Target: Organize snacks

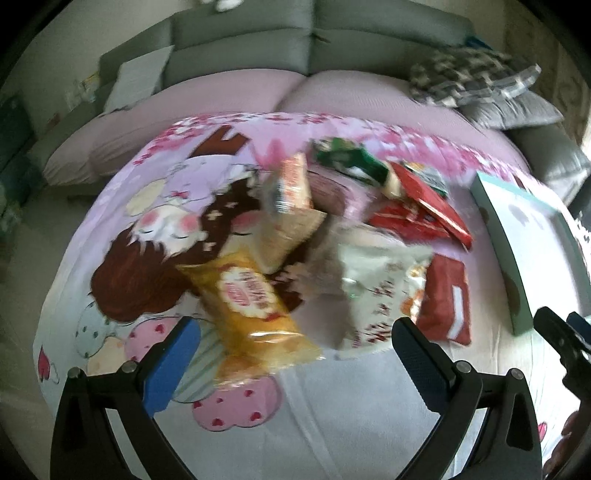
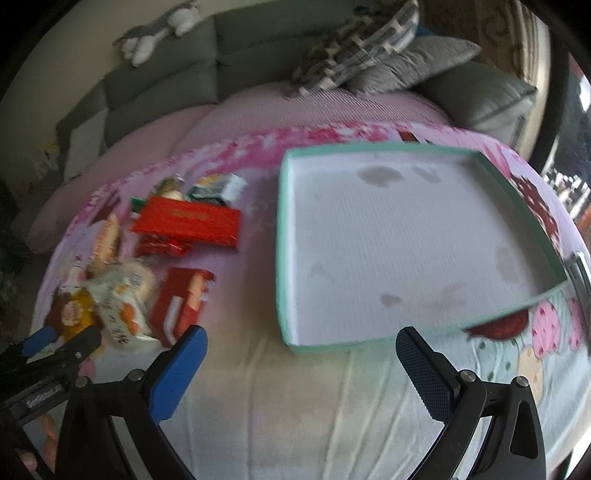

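A heap of snack packets lies on a cartoon-print cloth (image 1: 155, 229). Nearest my open left gripper (image 1: 295, 332) is a yellow packet (image 1: 255, 314), with a white packet (image 1: 373, 288) and a red pack (image 1: 447, 299) to its right. Farther back are an orange-white packet (image 1: 291, 184), a red box (image 1: 424, 199) and a green packet (image 1: 347, 158). In the right wrist view the same heap sits at the left, with the red box (image 2: 188, 221) and red pack (image 2: 181, 302). My right gripper (image 2: 301, 343) is open, empty, just before the teal-rimmed tray (image 2: 406, 236), which is empty.
A grey sofa (image 1: 243, 48) with pink seat cushions (image 1: 229, 96) stands behind the cloth. Checked and grey pillows (image 2: 365, 40) lie at the right end. A plush toy (image 2: 155, 29) rests on the sofa back. The other gripper (image 2: 55, 354) shows at the lower left.
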Tool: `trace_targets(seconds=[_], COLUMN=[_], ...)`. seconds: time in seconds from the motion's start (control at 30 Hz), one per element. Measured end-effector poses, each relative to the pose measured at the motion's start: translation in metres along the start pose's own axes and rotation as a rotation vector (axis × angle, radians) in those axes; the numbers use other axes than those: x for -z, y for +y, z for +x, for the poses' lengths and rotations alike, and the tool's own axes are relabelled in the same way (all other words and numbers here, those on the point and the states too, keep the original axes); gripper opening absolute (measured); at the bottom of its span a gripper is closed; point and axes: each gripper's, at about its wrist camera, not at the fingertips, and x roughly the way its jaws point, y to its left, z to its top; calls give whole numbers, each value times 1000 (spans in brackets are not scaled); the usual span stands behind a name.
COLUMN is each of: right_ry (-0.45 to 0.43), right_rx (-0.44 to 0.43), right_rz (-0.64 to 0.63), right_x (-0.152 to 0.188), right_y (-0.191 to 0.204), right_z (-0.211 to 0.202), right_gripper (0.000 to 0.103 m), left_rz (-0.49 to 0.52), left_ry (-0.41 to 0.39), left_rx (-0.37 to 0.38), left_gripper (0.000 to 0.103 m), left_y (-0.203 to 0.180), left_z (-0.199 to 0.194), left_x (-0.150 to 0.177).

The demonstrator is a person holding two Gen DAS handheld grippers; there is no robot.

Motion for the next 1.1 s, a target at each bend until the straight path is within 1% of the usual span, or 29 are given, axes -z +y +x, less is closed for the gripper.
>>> trace_targets(seconds=[0.2, 0.3, 0.4, 0.5, 0.6, 0.63, 0.7, 0.83, 0.9, 0.97, 1.0, 1.1], right_ry=[-32, -25, 1, 46, 98, 104, 125, 149, 151, 153, 154, 156], right_rx=[-88, -120, -132, -139, -116, -110, -107, -116, -113, -116, -119, -122], right_rz=[-69, -94, -114, -138, -160, -162, -160, -158, -169, -179, -180, -185], right_x=[-7, -12, -12, -11, -7, -6, -5, -4, -4, -5, -5, -4], right_y=[34, 53, 66, 79, 86, 86, 88, 90, 92, 96, 96, 99], right_z=[0, 8, 17, 33, 52, 56, 64, 72, 73, 76, 76, 77], right_gripper=[103, 102, 96, 91, 80, 79, 77, 74, 72, 68, 64, 60], left_rz=[-86, -123, -139, -137, -128, -128, -124, -122, -121, -113, -111, -109], left_ry=[17, 51, 63, 69, 86, 87, 104, 136, 148, 155, 153, 147], left_rx=[-23, -42, -42, -20, -15, -6, 6, 25, 31, 23, 17, 10], left_gripper=[103, 103, 103, 103, 101, 100, 87, 78, 69, 65, 64, 60], left_y=[33, 46, 50, 48, 43, 43, 40, 38, 36, 34, 33, 33], left_z=[3, 10, 15, 23, 34, 37, 43, 54, 57, 59, 59, 59], left_x=[-5, -4, -4, -5, -6, -6, -6, -5, -4, -4, -3, -3])
